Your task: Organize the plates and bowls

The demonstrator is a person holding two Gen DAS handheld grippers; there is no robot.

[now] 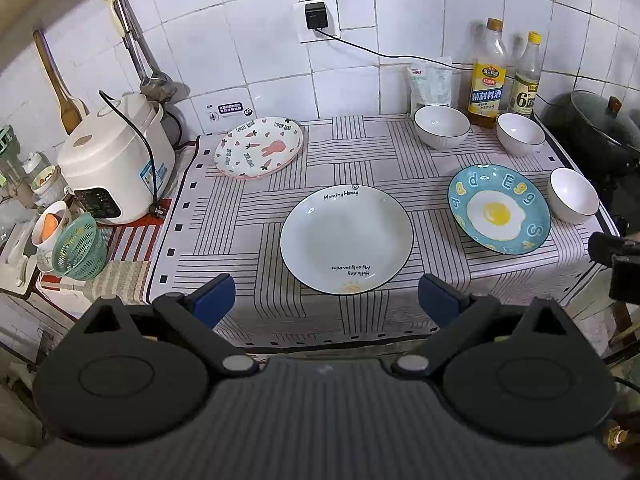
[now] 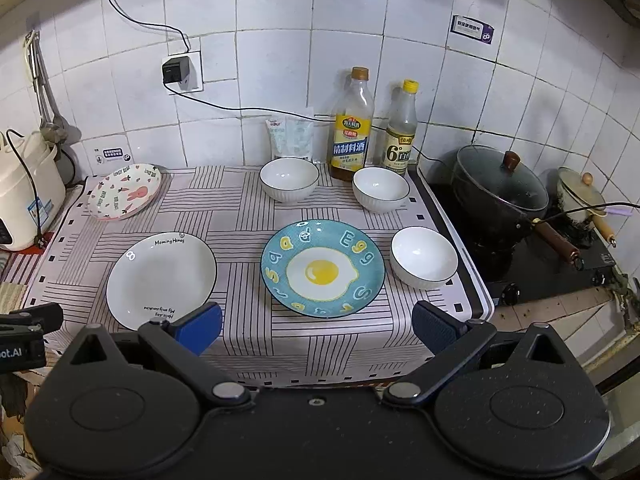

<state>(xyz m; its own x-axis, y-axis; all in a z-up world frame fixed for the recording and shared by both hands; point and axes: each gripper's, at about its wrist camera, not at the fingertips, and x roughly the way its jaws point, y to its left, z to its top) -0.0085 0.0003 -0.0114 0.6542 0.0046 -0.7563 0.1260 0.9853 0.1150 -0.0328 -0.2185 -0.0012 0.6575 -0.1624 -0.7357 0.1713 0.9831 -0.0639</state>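
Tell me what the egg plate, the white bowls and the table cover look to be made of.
Egg plate: likely glazed ceramic, glossy printed surface. White bowls: probably ceramic too, shiny highlights, ribbed outsides. Table cover: seemingly cloth, matte, draping over the edge.

You face a wall of white tiles with dark grout; a bright ceiling light glares off it near the top. A wall socket holds a black plug whose cable runs right along the tiles. The counter carries a white cloth with black line blocks. Past its left edge stands a white rice cooker, with ladles hanging above it. At the back edge stand 2 bottles. Beyond the right edge sits a black stove with a lidded dark pot.
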